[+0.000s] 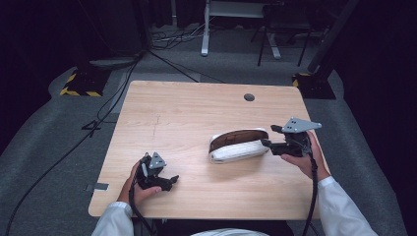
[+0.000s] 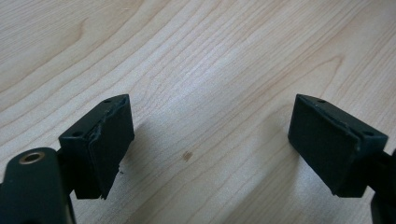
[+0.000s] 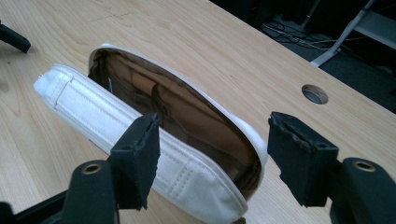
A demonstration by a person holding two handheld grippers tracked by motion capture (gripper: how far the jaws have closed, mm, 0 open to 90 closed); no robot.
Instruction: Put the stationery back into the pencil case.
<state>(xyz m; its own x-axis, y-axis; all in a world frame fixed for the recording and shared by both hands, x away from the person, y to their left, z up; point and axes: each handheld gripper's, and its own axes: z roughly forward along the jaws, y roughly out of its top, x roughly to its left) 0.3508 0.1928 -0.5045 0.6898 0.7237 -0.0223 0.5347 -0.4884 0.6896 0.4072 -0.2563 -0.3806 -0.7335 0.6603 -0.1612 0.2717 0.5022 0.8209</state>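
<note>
- Straddling the near-right end of the white pouch (image 3: 140, 135), the right gripper (image 3: 212, 158) has its jaws wide apart, one jaw over the white outer side, the other beyond the rim; nothing clamped.
- Pouch lies on the table (image 1: 196, 105) right of centre, mouth gaping, brown lining showing.
- Left gripper (image 2: 210, 144) hovers low over bare wood at the near left, jaws apart, empty, well apart from the pouch.
- Likely step: taking hold of the pouch's end. To do it well, settle both pads squarely either side of the stitched rim before closing, so the soft wall does not slip or fold.
- Left gripper could steady the far end.
- No brand, label or readable writing visible; a small tag inside is too blurred.
</note>
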